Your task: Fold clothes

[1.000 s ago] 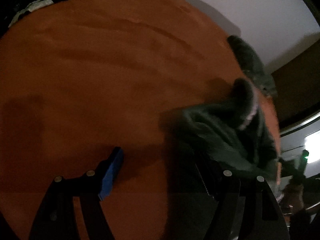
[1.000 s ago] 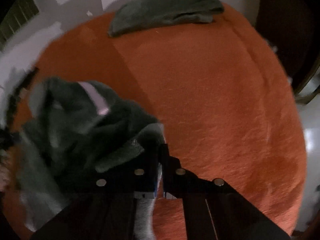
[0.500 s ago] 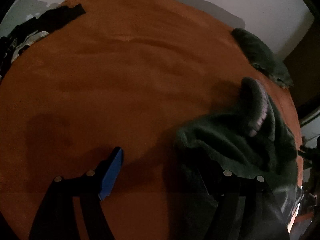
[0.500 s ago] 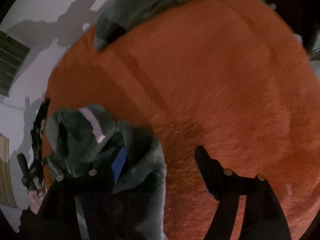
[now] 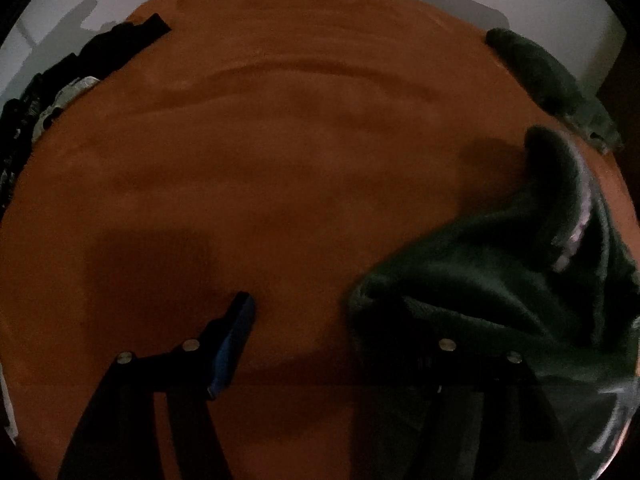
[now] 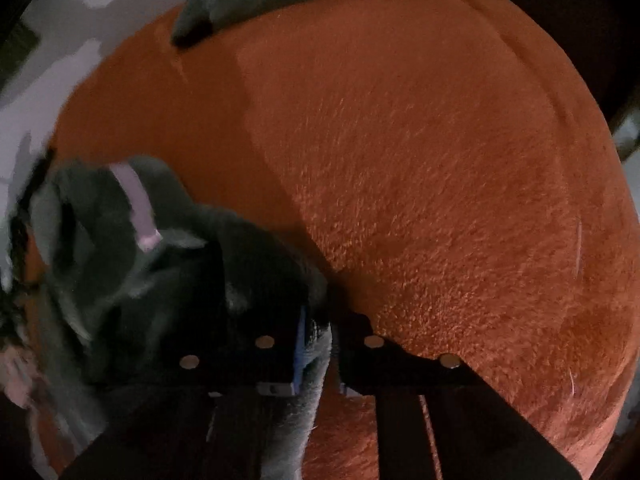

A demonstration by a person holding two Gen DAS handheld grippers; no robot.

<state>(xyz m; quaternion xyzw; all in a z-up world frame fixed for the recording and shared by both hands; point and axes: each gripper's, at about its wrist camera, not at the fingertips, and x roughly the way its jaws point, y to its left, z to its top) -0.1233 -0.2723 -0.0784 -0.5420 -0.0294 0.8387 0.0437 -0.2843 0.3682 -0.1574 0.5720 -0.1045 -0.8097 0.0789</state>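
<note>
Dark green fleece garment (image 6: 132,280) is lying bunched on the orange blanket (image 6: 440,200); my right hand-held gripper (image 6: 320,332) is pinching its edge, while my left hand-held gripper (image 5: 320,320) is spreading wide beside it.

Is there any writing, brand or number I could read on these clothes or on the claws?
None can be read.
The pale strip inside the dark green garment may be a label, but it is too blurred to show any print.
The right claw and left claw show only plain metal studs.
</note>
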